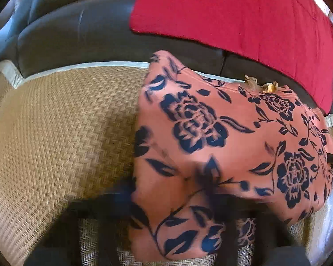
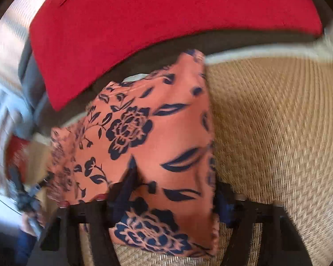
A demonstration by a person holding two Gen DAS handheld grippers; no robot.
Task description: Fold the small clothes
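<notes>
- Both grippers are working the floral garment (image 1: 211,133), which is lying on the woven mat (image 1: 55,122) w/ its edge draping over my fingers.
- Left gripper (image 1: 177,199): blurry, can't tell if it's pinching.
- Right gripper (image 2: 166,201): fabric's sitting btwn the jaws, grip unclear.
- I'm risking a slipped hem, so a crooked fold.

Bright daylight, heavy motion blur, fisheye-warped edges.
</notes>
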